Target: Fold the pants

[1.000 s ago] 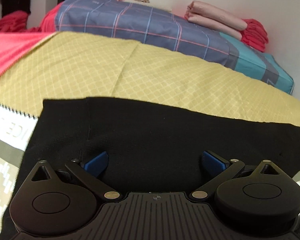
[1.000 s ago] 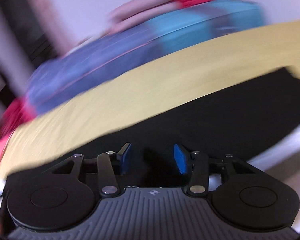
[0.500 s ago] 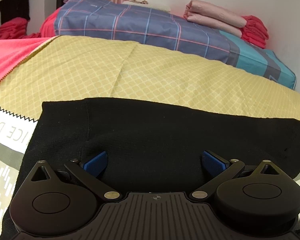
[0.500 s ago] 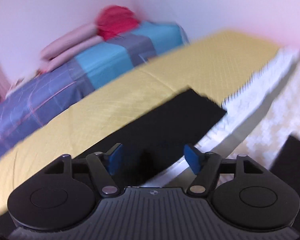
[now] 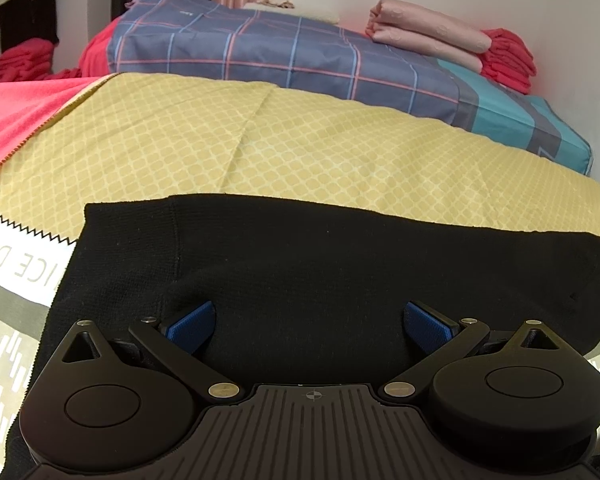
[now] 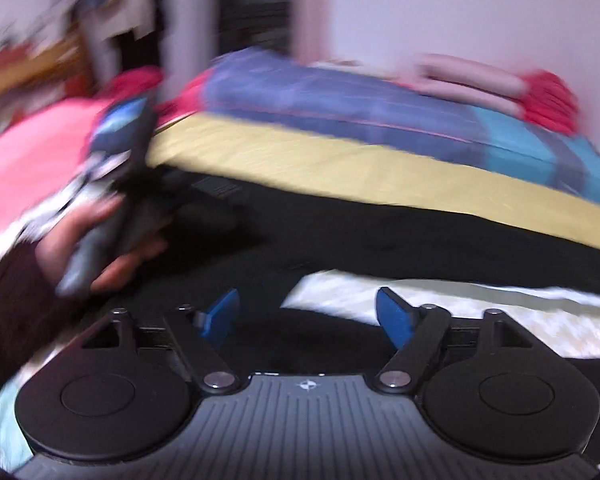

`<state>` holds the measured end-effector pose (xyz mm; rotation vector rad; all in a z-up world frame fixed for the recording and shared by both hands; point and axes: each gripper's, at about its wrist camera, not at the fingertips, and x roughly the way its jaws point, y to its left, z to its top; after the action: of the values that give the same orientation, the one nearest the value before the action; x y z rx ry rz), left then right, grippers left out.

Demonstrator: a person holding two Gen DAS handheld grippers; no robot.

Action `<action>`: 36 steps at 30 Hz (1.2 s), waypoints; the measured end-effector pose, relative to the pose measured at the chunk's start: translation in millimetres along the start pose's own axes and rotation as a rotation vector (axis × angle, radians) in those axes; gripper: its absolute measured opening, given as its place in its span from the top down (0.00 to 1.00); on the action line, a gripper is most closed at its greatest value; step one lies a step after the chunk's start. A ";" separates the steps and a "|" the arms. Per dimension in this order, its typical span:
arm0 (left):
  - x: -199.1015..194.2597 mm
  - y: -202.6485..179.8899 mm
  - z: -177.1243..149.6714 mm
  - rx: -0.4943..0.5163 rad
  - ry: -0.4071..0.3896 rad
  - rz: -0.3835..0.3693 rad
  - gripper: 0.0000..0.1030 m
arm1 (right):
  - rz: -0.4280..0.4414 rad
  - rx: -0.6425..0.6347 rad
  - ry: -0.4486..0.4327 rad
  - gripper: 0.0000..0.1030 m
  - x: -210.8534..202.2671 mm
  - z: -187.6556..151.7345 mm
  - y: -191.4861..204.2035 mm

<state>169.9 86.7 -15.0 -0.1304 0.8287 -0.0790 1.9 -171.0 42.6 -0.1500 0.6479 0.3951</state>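
Black pants point(image 5: 320, 252) lie flat across the yellow quilted sheet point(image 5: 260, 144). My left gripper point(image 5: 310, 326) rests low over their near-left part, open wide, with only flat fabric under its blue pads. The right wrist view is blurred by motion. In it my right gripper point(image 6: 308, 320) hovers over a nearer black part of the pants point(image 6: 420, 236); its jaws are opening and nothing is gripped between them. A person's hand point(image 6: 100, 236) holding the left gripper shows at the left of that view.
A plaid quilt point(image 5: 280, 56) is piled behind the sheet, with folded pink towels point(image 5: 428, 36) and red cloth point(image 5: 508, 60) on top. A coral blanket point(image 5: 16, 112) lies at the left. A white patterned band point(image 6: 440, 300) shows between the black parts.
The right gripper has swung sideways from the pants' far right end back toward the left hand, and its jaws have widened. The left gripper has stayed put and open.
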 end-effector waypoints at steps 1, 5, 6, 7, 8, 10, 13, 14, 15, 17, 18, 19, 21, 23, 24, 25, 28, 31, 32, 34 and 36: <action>-0.1 0.5 -0.2 0.000 0.000 -0.001 0.00 | 0.030 -0.027 0.036 0.19 3.9 -2.2 10.4; -0.8 1.4 -0.4 -0.001 -0.001 -0.004 0.00 | 0.004 -0.067 0.225 0.19 22.0 -28.1 25.2; -1.0 1.7 -0.4 -0.001 -0.001 -0.005 0.00 | 0.012 -0.034 0.229 0.19 20.6 -34.8 19.2; -0.9 1.6 -0.4 -0.001 -0.001 -0.005 0.00 | 0.032 0.016 0.231 0.17 16.0 -36.4 11.5; -0.7 1.6 -0.2 0.000 -0.001 -0.004 0.00 | 0.046 0.063 0.252 0.17 12.5 -37.5 3.7; -0.9 1.2 -0.7 0.003 -0.001 -0.001 0.00 | 0.045 0.135 0.253 0.17 3.1 -37.4 -9.5; -0.5 -0.4 -0.9 0.012 0.000 0.007 0.00 | 0.017 0.209 0.193 0.17 -15.9 -42.0 -25.5; -0.4 -0.6 -1.0 0.014 0.000 0.008 0.00 | 0.011 0.233 0.173 0.16 -18.6 -41.9 -30.8; -0.4 -0.8 -1.1 0.015 0.000 0.010 0.00 | -0.001 0.254 0.160 0.16 -16.4 -43.5 -37.8; -0.5 -0.5 -1.3 0.015 0.000 0.009 0.00 | -0.037 0.291 0.155 0.16 -12.8 -48.6 -48.7; -0.4 -1.0 -1.2 0.015 0.000 0.008 0.00 | -0.060 0.315 0.169 0.16 -10.7 -52.6 -55.3; -0.2 -1.0 -1.0 0.013 0.000 0.006 0.00 | -0.082 0.337 0.191 0.17 -8.6 -57.6 -61.1; -0.2 -1.1 -0.9 0.011 -0.001 0.005 0.00 | -0.064 0.328 0.162 0.17 -18.1 -64.8 -65.4; 0.3 -1.8 -0.9 0.012 -0.001 0.007 0.00 | -0.079 0.324 0.165 0.17 -27.8 -68.1 -67.1; 0.1 -1.5 -1.3 0.014 -0.001 0.009 0.00 | -0.094 0.324 0.157 0.17 -33.5 -70.1 -69.6; 0.4 -2.3 -1.3 0.018 -0.001 0.013 0.00 | -0.108 0.330 0.142 0.17 -39.3 -70.6 -72.8; 1.1 -3.9 -1.8 0.028 -0.001 0.023 0.00 | -0.144 0.398 0.062 0.14 -52.0 -70.7 -88.2; 1.4 -4.2 -2.0 0.033 -0.001 0.028 0.00 | -0.169 0.478 0.030 0.14 -52.0 -75.5 -107.4; 1.4 -4.0 -1.9 0.033 -0.001 0.028 0.00 | -0.180 0.491 0.039 0.14 -50.8 -79.4 -114.4; 1.4 -4.1 -1.9 0.032 -0.001 0.027 0.00 | -0.242 0.525 0.090 0.18 -46.9 -90.2 -126.8; 1.0 -4.8 -2.0 0.030 -0.002 0.026 0.00 | -0.221 0.530 0.058 0.19 -58.5 -99.0 -133.6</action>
<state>169.1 81.7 -16.4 -0.0910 0.8263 -0.0665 -41.8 -336.9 2.1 0.2712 0.7648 -0.0014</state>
